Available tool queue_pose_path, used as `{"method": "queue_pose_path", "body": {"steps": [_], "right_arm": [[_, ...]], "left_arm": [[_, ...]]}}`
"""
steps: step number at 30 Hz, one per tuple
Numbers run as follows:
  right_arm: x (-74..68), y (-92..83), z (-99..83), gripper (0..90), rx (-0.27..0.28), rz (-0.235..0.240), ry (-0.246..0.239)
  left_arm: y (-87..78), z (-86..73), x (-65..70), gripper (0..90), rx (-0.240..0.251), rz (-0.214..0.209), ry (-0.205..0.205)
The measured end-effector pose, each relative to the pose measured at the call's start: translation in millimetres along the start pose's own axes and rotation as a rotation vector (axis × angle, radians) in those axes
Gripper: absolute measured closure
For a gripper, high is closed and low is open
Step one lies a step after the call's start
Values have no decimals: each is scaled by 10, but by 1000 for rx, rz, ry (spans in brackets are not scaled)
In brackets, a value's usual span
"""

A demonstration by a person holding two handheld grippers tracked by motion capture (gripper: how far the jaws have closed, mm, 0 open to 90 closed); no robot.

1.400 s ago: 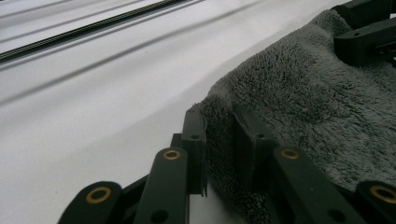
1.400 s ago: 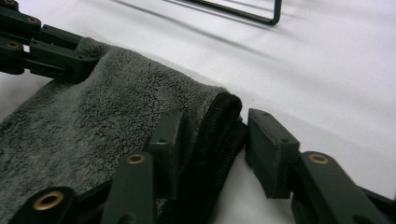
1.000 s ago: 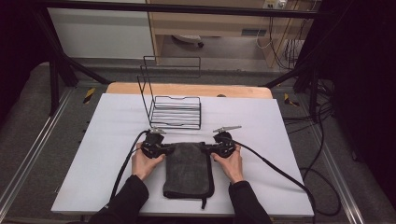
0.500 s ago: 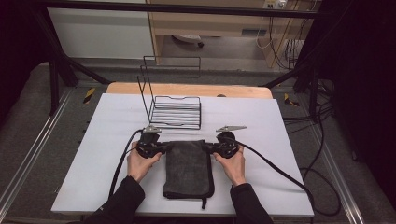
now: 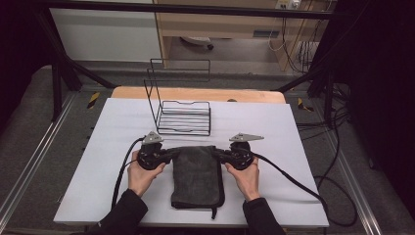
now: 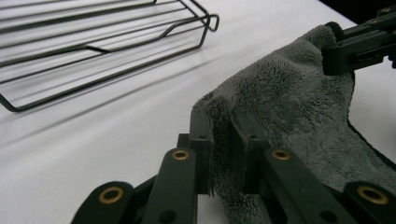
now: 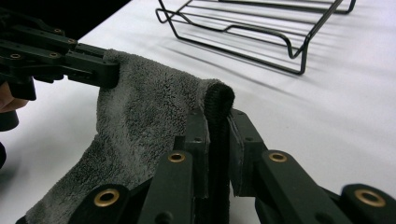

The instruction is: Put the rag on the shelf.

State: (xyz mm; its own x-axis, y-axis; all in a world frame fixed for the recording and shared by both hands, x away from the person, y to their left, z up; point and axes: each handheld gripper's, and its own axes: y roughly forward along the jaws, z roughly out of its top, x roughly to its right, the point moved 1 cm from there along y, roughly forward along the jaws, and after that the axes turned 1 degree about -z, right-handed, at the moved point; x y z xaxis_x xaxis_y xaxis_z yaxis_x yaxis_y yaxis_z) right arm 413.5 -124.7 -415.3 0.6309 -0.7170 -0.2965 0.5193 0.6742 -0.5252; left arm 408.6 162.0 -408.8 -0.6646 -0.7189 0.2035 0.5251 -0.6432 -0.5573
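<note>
From the high view, a grey towel [image 5: 198, 176] lies folded on the white table [image 5: 303, 142], near the person. The left gripper [image 5: 169, 155] bites its far corner at 9 o'clock, and the right gripper [image 5: 220, 155] bites the other far corner at 3 o'clock. A black wire rack [image 5: 185, 116] stands at 12 o'clock, a little apart.

In the left gripper view, the jaws squeeze the towel's edge [image 6: 219, 116].

In the right gripper view, the jaws pinch the towel's thick hem [image 7: 217, 105].

Both corners are caught, I think. Lifting and moving the towel is still left.
</note>
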Motion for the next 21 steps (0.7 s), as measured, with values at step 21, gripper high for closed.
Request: {"method": "queue_pose_path", "body": {"steps": [21], "right_arm": [[-185,-386,122,808,150,21,-83]], "left_arm": [[-340,170,220,801,125,-35,38]]}}
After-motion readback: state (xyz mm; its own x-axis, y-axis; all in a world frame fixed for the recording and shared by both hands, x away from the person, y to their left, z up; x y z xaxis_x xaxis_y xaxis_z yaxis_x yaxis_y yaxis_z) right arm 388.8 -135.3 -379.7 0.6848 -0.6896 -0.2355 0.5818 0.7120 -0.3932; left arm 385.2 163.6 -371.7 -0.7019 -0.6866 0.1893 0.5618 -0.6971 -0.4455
